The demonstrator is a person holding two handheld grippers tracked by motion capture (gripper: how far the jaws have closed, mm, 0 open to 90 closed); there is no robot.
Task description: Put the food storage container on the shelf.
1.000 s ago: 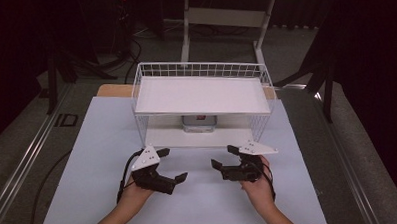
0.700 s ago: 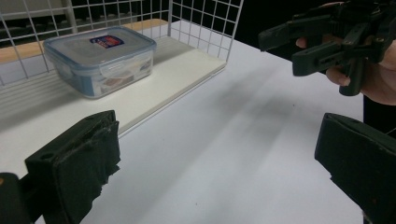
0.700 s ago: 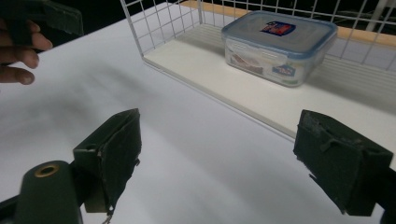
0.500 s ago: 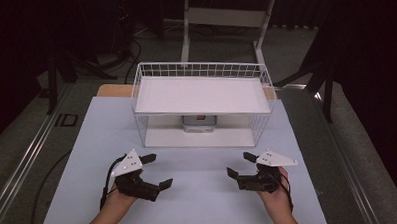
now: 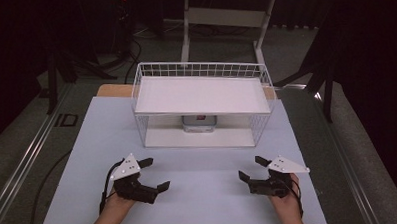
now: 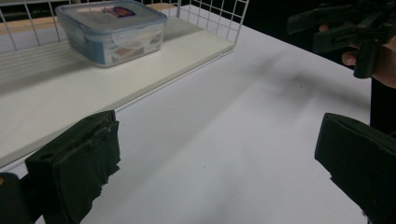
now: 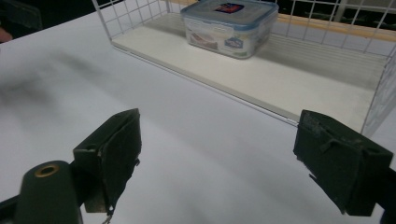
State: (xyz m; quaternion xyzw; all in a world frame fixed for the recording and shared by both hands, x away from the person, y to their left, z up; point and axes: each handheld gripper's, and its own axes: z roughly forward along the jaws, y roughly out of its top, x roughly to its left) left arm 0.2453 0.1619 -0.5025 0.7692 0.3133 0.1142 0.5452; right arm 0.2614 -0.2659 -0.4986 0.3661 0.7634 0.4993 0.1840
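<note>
A: Both hands have drawn back toward the near edge. The left gripper (image 5: 155, 174) and the right gripper (image 5: 250, 169) sat close together a second ago; now they are well apart.

B: Are they holding anything?

A: No. Each has its jaws spread wide over the bare table (image 5: 208, 166).

B: And the box?

A: The lidded plastic box (image 7: 229, 27) sits ahead of both grippers, on the lower shelf of the wire rack (image 5: 201, 95), between their lines of aim.

B: So the pull-back means?

A: Probably a reset before reaching in for it; nothing is gripped yet.
</note>
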